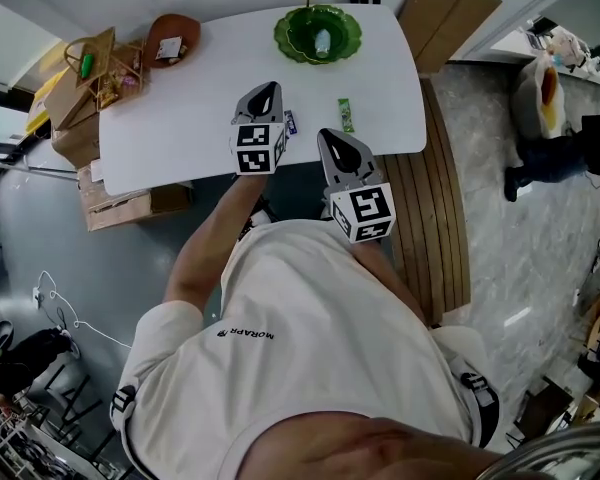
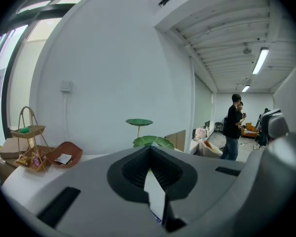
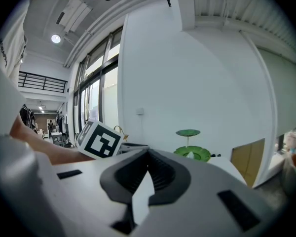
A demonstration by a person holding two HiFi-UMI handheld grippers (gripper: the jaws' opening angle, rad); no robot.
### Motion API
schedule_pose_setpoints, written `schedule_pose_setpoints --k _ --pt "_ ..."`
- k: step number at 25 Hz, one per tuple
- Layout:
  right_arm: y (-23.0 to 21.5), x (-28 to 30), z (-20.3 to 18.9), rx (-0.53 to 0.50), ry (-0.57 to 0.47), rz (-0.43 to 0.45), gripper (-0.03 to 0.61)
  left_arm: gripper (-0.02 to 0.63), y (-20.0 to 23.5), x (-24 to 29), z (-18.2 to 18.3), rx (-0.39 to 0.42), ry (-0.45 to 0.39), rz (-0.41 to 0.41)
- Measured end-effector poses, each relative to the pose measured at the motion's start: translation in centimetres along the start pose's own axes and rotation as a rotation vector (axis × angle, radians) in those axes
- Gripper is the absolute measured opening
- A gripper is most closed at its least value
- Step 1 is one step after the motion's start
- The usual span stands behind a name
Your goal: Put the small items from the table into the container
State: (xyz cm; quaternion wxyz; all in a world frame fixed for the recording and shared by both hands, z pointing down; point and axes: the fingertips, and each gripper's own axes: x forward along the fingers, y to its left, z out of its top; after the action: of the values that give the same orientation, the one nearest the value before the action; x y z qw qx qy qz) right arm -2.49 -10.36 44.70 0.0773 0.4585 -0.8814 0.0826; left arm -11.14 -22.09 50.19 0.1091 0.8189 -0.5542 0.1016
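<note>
Jaws closed tight and empty on left gripper [image 1: 268,90] and right gripper [image 1: 329,138], mid-frame; green packet [image 1: 346,114] lies near the right one.

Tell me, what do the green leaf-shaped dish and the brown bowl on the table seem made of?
Green leaf-shaped dish: probably glazed ceramic or glass; glossy, with bright highlights on its rim. Brown bowl: perhaps wood or plastic; reddish-brown, smooth, duller sheen. Too distant to be sure.
</note>
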Motion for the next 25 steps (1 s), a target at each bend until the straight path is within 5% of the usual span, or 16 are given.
schedule_pose_setpoints --k 11,19,25 --pt "0.8 0.3 -0.4 0.009 0.005 0.017 0.005 0.003 0.5 -1.0 -3.2 -0.026 0.049 0.027" --pt "0.5 0.0 -0.9 0.026 0.012 0.009 0.005 0.003 -0.4 0.3 -9.6 0.074 0.242 -0.031" --pt "-0.2 -0.5 -1.6 0.042 0.018 0.000 0.005 0.005 -1.3 1.3 -13.6 0.059 0.353 -0.035"
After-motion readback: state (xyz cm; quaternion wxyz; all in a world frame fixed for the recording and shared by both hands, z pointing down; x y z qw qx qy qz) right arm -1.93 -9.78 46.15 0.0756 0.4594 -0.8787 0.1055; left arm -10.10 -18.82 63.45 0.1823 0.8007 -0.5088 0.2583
